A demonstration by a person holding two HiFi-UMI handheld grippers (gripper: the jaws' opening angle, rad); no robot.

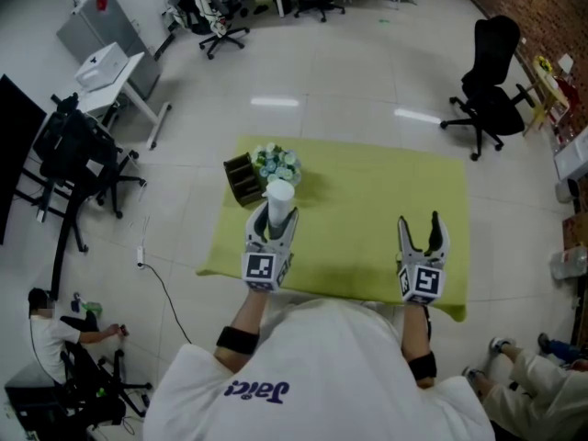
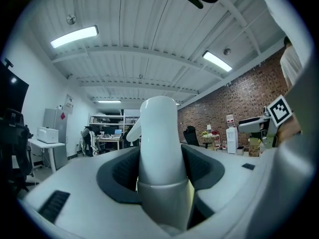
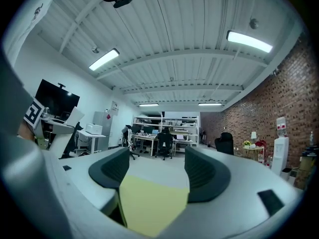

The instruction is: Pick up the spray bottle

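**Item: left gripper (image 2: 160,157), with load.** Jaws closed on the spray bottle (image 2: 158,128). Both dark pads press the sides of its white head and neck, and a grey collar shows just below the pads. The bottle stands upright between the jaws, with its nozzle pointing away from the gripper and a little to that view's left. In the head view the white cap rises above the jaw tips. No view shows whether the base is off the cloth.

**Item: right gripper (image 3: 154,166).** Jaws apart with nothing between the pads. Only the yellow-green tablecloth (image 3: 149,203) shows below them. It hangs well to the right of the loaded gripper.

**Just beyond the left gripper (image 1: 276,220):** a dark box (image 1: 242,178), slightly to its left. Beside the box, straight ahead, is a cluster of small pale green and white items (image 1: 277,163), too small to identify.

**Further out:** the table (image 1: 367,200) spreads ahead of both grippers. A black office chair (image 1: 487,72) stands far beyond the right gripper (image 1: 419,220).

**Handling note (judgement).** The grip appears made, so the lift is the step in hand.
- Raise straight up, with the gripper level so the bottle stays vertical.
- Hold the squeeze steady. The smooth, tapered head could slip down through the pads.
- Avoid drifting forward, as the box and cluster stand close ahead.
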